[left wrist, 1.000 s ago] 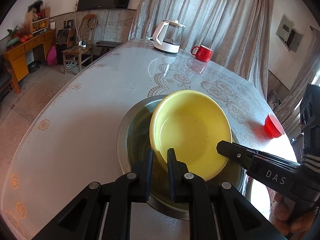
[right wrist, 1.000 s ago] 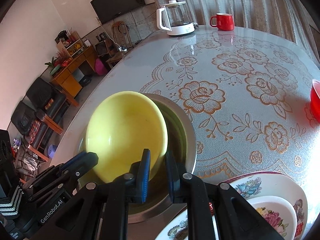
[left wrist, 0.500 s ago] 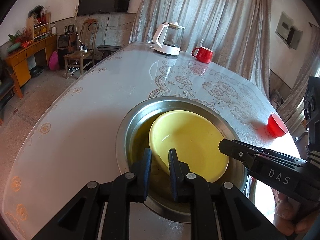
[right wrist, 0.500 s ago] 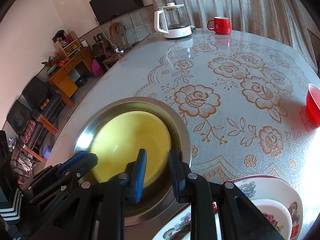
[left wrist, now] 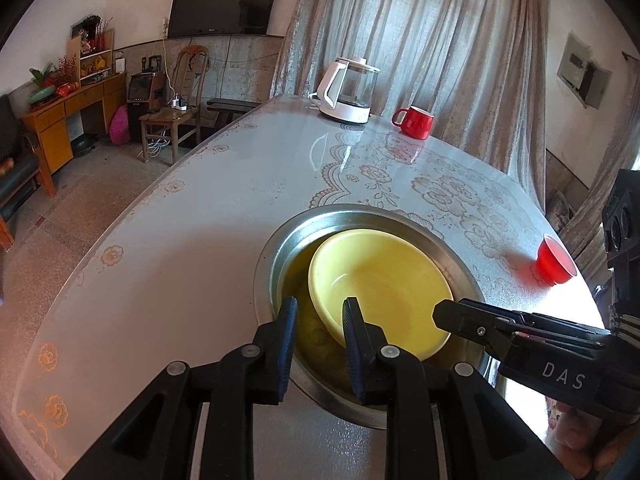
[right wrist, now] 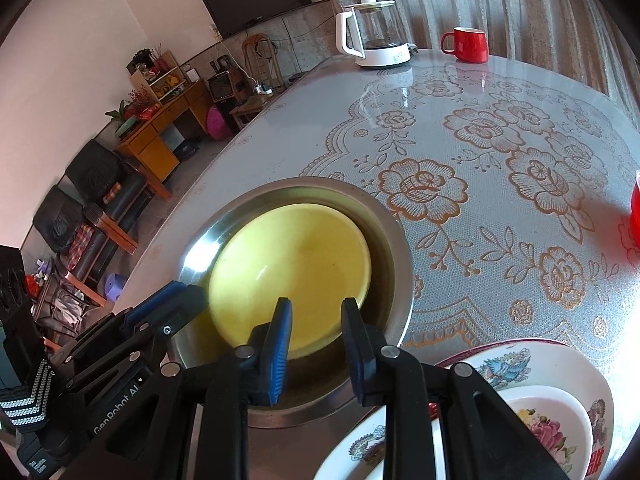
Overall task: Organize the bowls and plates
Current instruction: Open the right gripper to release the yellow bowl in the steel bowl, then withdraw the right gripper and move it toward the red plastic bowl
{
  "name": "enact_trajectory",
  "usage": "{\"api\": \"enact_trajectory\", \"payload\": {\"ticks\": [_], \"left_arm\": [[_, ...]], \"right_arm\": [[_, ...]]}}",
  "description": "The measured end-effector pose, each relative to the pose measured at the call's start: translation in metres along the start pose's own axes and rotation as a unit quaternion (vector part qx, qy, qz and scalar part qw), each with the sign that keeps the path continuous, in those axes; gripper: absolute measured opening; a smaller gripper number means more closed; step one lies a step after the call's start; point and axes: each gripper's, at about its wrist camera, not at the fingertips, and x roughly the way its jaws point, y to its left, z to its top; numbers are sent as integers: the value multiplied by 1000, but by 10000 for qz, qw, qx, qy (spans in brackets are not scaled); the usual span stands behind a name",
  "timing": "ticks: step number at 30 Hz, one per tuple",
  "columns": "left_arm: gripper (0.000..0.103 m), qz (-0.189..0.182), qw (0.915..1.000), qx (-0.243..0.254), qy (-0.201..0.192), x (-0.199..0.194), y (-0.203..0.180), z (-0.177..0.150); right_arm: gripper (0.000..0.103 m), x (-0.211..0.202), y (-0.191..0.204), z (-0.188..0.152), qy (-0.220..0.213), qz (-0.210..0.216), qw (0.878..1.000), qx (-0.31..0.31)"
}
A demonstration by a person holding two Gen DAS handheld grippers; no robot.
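Here the yellow bowl sits inside the steel basin, which rests on the lace-patterned table. The bowl is plain, glossy and shallow, tipped a little so that its near rim rides higher than its far rim, and its colour reflects on the basin's inner wall. It lies toward the right of the basin in the left wrist view.

The left gripper hovers at the bowl's near-left rim. Its jaws are opening, with the rim between the blue pads but no longer pinched. The right gripper stands at the bowl's near edge in the right wrist view. Its jaws are also opening, and the rim sits between them with daylight on both sides.

Just beside the basin, at the lower right of the right wrist view, is a flowered plate with a smaller floral bowl on it. Farther off stand a white kettle and a red mug at the table's far end, well apart from the basin. A red cup sits near the right edge.
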Motion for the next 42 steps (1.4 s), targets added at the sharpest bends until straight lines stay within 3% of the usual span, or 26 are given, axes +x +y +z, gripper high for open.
{"api": "enact_trajectory", "payload": {"ticks": [5, 11, 19, 27, 34, 42], "left_arm": [[30, 100, 9996, 246, 23, 3, -7, 1], [30, 117, 9998, 140, -90, -3, -5, 3], [30, 276, 9992, -278, -121, -10, 19, 4], [30, 272, 9988, -363, -160, -16, 28, 3], [35, 75, 9997, 47, -233, -23, 5, 5], [38, -250, 9973, 670, -194, -24, -41, 8]], "right_arm": [[26, -6, -1, -3, -71, -13, 10000, -8], [26, -6, 1, 3, -113, -33, 9999, -53], [26, 12, 16, 6, 302, 268, 9990, -184], [27, 15, 30, -8, 616, 722, 9950, -308], [28, -12, 20, -5, 121, 652, 9975, -224], [29, -53, -20, -10, -354, 335, 9987, 146]]}}
